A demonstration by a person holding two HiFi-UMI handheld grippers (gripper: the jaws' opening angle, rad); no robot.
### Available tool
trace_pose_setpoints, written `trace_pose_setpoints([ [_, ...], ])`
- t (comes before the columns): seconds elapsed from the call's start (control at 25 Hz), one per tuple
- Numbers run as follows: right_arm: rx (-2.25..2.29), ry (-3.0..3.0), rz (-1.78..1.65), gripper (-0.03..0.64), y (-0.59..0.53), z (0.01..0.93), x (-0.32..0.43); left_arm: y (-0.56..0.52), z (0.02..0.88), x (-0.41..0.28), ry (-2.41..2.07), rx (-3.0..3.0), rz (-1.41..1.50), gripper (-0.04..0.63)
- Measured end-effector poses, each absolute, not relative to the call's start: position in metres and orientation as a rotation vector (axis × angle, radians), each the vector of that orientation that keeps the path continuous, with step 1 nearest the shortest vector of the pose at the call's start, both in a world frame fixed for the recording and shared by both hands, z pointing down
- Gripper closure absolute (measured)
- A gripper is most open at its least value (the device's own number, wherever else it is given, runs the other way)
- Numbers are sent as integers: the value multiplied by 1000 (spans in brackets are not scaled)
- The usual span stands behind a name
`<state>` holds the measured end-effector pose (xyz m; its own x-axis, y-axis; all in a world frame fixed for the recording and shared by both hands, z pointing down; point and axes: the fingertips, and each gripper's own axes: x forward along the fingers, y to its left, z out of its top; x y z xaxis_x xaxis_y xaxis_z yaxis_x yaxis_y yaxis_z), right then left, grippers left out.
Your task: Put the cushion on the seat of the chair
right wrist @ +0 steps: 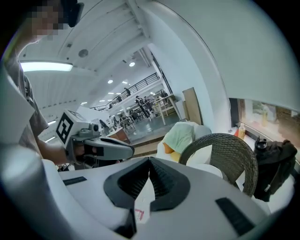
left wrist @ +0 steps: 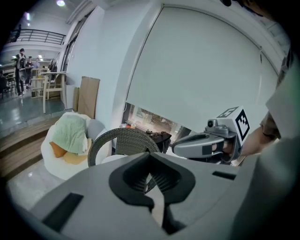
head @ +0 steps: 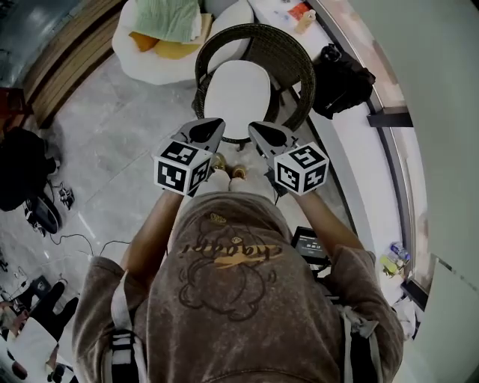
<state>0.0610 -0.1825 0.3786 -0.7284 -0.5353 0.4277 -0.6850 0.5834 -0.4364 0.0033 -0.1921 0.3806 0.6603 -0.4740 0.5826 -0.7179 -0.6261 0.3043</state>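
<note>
- Cushion [head: 238, 93]: one white cushion is lying flat on the seat of the wicker chair [head: 288, 60], filling the space inside the curved back. Nothing is touching it.
- Step in hand, as I am judging it: the placing looks complete. I am holding both grippers up in front of the chair, apart from the cushion.
- Left gripper [left wrist: 151, 178]: its jaws are sitting together with nothing clamped between the pads.
- Right gripper [right wrist: 149, 180]: its jaws are also sitting together. A pale sliver is showing in the slit below the pads and I cannot tell what it is. It is not the cushion, which is resting on the seat ahead.
- Next move, as I am reading it: only a check that the cushion is sitting square and not overhanging the front edge. If it is skewed, a light push with closed tips would be enough, and gripping it again looks unnecessary.
- Count of task items: one cushion, one wicker chair, two grippers.
- Count of surroundings: one white armchair [head: 150, 63] standing beyond the wicker chair and carrying one green cloth [head: 168, 19], one orange pillow [head: 142, 41] and one yellow pillow [head: 176, 51]. One black bag [head: 340, 78] is lying beside the wicker chair.
</note>
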Motion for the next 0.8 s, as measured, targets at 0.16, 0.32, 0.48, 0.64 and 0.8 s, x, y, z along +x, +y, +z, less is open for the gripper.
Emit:
trace_pose_setpoints([
  [0.16,999,-2590,811,597,-175,360,61,-184,367,-1,-928,2390,632,591],
  [0.32,979,-2637,806,597,-174,342,59,-181,357,-5,-920,2419,624,591],
  [0.48,957,-2688,719,597,-173,320,55,-179,345,-11,-939,2450,596,591],
  [0.64,925,-2727,636,597,-167,301,54,-174,335,-11,-942,2478,572,591],
  [0.8,889,-2757,586,597,-161,294,53,-171,328,-8,-945,2507,556,591],
])
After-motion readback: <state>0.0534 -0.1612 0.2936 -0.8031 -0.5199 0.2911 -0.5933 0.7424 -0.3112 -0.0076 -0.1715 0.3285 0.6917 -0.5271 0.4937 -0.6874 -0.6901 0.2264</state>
